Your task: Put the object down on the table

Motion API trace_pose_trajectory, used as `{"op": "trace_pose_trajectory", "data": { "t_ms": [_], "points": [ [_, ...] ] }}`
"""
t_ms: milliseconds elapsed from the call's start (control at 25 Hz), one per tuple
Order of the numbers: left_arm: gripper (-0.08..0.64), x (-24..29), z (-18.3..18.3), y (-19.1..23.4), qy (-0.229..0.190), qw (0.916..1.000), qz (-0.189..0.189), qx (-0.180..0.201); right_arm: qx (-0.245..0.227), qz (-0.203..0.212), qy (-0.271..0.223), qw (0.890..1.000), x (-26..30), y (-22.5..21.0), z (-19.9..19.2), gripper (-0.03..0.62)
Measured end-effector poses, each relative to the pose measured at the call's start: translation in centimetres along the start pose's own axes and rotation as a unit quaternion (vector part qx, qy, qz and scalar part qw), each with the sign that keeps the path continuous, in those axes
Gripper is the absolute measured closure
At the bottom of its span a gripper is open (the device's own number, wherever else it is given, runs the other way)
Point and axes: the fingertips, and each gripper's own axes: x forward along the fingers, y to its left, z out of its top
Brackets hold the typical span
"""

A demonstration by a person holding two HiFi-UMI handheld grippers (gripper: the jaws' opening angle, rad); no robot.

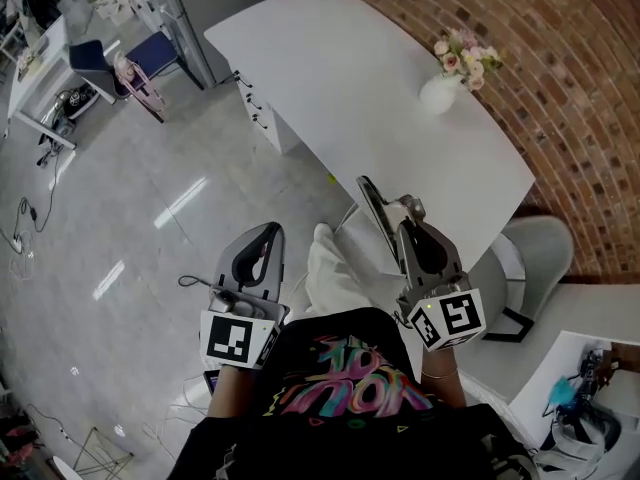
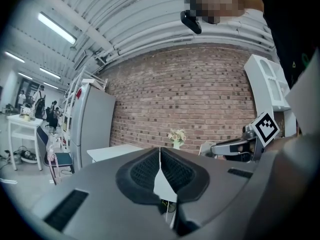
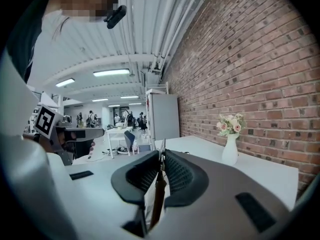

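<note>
My right gripper (image 1: 405, 208) is held at waist height, just in front of the white table (image 1: 350, 68). It is shut on a thin, flat dark object (image 1: 372, 208) that sticks out past its fingertips toward the table's near edge. In the right gripper view the object (image 3: 158, 184) stands on edge between the ribbed pads, and the right gripper (image 3: 161, 161) points along the table (image 3: 260, 174). My left gripper (image 1: 268, 233) hangs over the floor, left of the person's legs. In its own view the left gripper (image 2: 160, 156) has its pads touching with nothing between them.
A white vase of flowers (image 1: 455, 73) stands at the table's far right, near the brick wall (image 1: 560, 58). A grey chair (image 1: 540, 248) sits right of the right gripper. White drawers (image 1: 265, 113) stand under the table's left end. Desks and cables lie far left.
</note>
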Motion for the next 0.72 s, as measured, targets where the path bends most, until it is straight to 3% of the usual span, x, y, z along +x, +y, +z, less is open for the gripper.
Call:
{"op": "trace_pose_trajectory", "data": {
  "t_ms": [240, 360, 720],
  "points": [
    [0.534, 8.9, 1.1, 4.7, 0.024, 0.9995, -0.011, 0.015, 0.005, 0.0, 0.002, 1.0, 9.1, -4.2, 3.1, 0.54],
    [0.534, 13.5, 2.5, 6.2, 0.015, 0.9996, -0.019, 0.016, 0.001, 0.002, 0.002, 1.0, 12.7, -6.4, 4.9, 0.54],
    [0.534, 23.7, 4.7, 8.6, 0.012, 0.998, -0.057, 0.025, 0.013, -0.016, -0.005, 1.0, 18.1, -11.2, 7.6, 0.54]
  ]
}}
